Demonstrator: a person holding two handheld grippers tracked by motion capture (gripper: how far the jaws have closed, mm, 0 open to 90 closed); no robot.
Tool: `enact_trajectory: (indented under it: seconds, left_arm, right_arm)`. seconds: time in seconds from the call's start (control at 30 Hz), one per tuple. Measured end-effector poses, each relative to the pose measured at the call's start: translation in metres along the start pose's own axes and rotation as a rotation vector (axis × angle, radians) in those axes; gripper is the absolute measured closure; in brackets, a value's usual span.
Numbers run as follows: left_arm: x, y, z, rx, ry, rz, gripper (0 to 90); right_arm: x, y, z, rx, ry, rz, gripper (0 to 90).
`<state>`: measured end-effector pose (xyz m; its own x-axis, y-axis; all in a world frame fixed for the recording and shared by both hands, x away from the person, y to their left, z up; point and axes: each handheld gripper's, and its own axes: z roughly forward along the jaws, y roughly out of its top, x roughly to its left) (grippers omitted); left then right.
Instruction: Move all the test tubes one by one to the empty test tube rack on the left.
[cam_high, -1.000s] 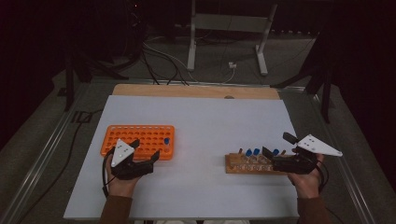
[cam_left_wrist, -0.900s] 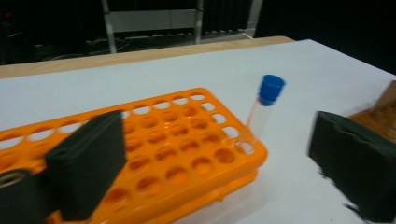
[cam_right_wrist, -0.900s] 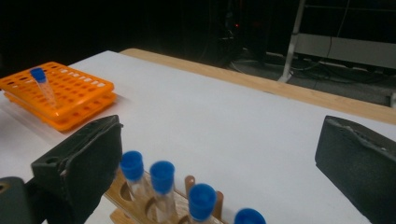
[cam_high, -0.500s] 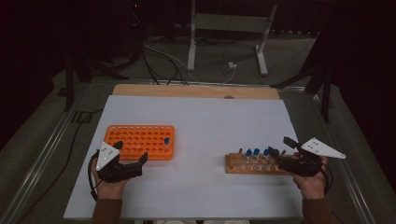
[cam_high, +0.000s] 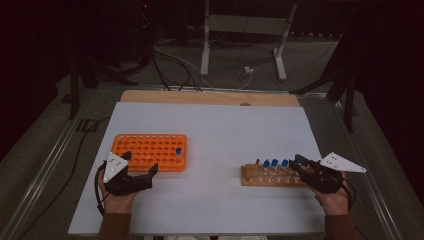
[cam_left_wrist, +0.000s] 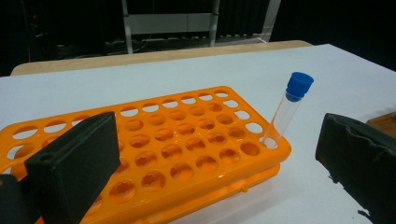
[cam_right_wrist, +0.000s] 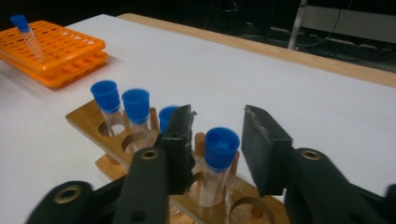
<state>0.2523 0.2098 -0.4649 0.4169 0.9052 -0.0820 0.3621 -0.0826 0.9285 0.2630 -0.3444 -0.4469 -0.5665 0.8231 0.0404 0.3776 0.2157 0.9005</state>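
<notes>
Table surface and the dim floor behind it

A white sheet (cam_high: 225, 135) covered the table, and a strip of bare wooden board (cam_high: 200, 97) showed along its far edge, with a small dark spot (cam_high: 245, 104) on it. Beyond lay grey floor (cam_high: 310, 70), where a pale metal stand (cam_high: 205, 50) stood on two upright legs joined by a crossbar. Dark cables (cam_high: 170, 60) curled beside it, and a white plug (cam_high: 247, 71) lay between the legs. Black stand legs (cam_high: 75, 75) rose at the left and others (cam_high: 347, 85) at the right. A metal rail (cam_high: 45, 165) ran along the table's left side.
</notes>
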Motion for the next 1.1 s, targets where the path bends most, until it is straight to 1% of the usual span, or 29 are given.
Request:
enact_trajectory:
  seconds: [0.07, 0.13, 0.27, 0.4, 0.67, 0.8, 0.93, 0.97, 1.1]
  left_arm:
    - [0.0, 0.0, 0.0, 0.0, 0.0, -0.001, 0.9]
    - [-0.001, 0.0, 0.001, 0.001, -0.001, -0.001, 0.9]
    - [-0.001, 0.0, 0.001, 0.004, 0.0, 0.003, 0.9]
    - [-0.001, -0.001, 0.001, 0.004, 0.0, 0.004, 0.9]
    - [-0.001, -0.001, 0.001, 0.002, 0.001, 0.006, 0.9]
    - [-0.001, -0.001, 0.001, 0.002, 0.001, 0.006, 0.9]
    - [-0.001, -0.001, 0.002, 0.002, 0.0, 0.007, 0.9]
    - [-0.002, -0.001, 0.002, 0.003, 0.0, 0.008, 0.9]
    - [-0.002, -0.001, 0.003, 0.006, -0.001, 0.013, 0.9]
  right_arm:
    - [0.0, -0.001, 0.001, 0.003, 0.002, -0.004, 66.2]
    - [-0.001, -0.005, 0.003, 0.028, 0.001, -0.007, 69.3]
    - [-0.002, -0.011, 0.005, 0.05, 0.015, 0.004, 73.9]
    - [-0.001, -0.014, 0.006, 0.063, 0.025, 0.003, 75.2]
    - [-0.002, -0.015, 0.007, 0.065, 0.028, 0.003, 75.7]
    - [-0.002, -0.014, 0.006, 0.066, 0.028, 0.012, 75.9]
    - [-0.002, -0.012, 0.004, 0.056, 0.023, 0.014, 76.1]
    - [-0.002, -0.009, 0.002, 0.044, 0.021, 0.01, 76.1]
    - [-0.001, -0.003, -0.002, 0.024, 0.019, 0.003, 76.1]
